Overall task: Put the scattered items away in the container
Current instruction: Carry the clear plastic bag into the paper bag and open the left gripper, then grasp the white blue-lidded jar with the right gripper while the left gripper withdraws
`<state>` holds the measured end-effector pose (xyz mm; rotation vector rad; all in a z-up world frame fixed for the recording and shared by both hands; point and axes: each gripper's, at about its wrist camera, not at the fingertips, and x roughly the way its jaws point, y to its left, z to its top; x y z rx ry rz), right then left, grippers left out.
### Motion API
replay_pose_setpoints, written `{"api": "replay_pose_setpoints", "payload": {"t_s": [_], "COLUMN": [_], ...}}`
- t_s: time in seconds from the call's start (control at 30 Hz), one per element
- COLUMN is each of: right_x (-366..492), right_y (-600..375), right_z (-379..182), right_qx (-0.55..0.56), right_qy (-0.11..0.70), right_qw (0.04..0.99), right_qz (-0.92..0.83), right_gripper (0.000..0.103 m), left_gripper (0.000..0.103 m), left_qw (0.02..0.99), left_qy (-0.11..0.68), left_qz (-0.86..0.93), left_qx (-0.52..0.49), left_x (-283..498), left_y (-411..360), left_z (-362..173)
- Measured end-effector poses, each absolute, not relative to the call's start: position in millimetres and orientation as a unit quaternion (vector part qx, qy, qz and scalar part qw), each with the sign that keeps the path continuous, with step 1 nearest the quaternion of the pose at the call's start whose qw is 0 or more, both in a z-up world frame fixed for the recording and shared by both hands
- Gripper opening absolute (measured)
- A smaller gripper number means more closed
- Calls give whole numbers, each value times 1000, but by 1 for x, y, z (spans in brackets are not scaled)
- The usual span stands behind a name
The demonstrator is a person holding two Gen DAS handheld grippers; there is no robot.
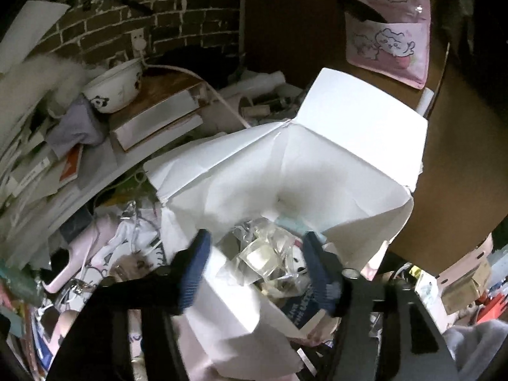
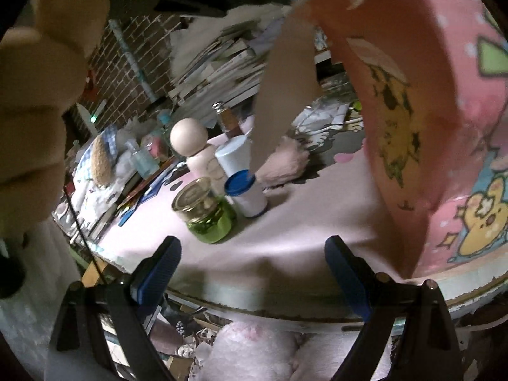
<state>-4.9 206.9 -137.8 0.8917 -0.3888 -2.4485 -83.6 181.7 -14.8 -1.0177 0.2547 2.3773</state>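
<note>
Container: a white cardboard box (image 1: 285,171), flaps folded out, creased walls, standing among clutter below a brick wall.
Contents: crinkled clear wrappers (image 1: 263,254) and a small white toy with a red bow (image 1: 298,257) lie at the bottom.
Left tongs (image 1: 257,270): blue-padded jaws apart over the box mouth, nothing between them.
Right tongs (image 2: 254,273): jaws wide apart and bare, at the near edge of a table (image 2: 317,222) under a pale pink cloth.
Scattered items: a green glass jar (image 2: 206,212) with a gold lid, a white tube with a blue cap (image 2: 244,190), and a wooden peg doll (image 2: 193,149), close together on the table.
Right side: a pink cartoon-printed box (image 2: 444,146) looms close.
</note>
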Motion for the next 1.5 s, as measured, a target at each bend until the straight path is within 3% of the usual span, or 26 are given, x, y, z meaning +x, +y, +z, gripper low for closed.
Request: {"api": "replay_pose_setpoints", "payload": {"t_s": [0.07, 0.33, 0.73, 1.23, 1.5], "right_x": [-6, -11, -4, 0, -7], "right_y": [209, 219, 223, 191, 163], "right_z": [-138, -137, -136, -132, -129], "right_qx": [327, 324, 314, 289, 277], "right_qy": [-146, -158, -144, -83, -23], "right_qw": [245, 235, 227, 241, 211], "right_qz": [-901, -902, -911, -923, -937], "right_gripper": [91, 91, 91, 90, 59], "left_gripper": [82, 92, 92, 96, 96], "left_qw": [270, 255, 227, 83, 76], "left_qy": [97, 109, 57, -26, -99], "left_qz": [885, 901, 915, 939, 933], "left_qx": [-366, -333, -329, -333, -338], "left_x": [-81, -72, -54, -18, 2], "left_y": [182, 174, 116, -26, -70], "left_z": [-12, -3, 7, -21, -54]}}
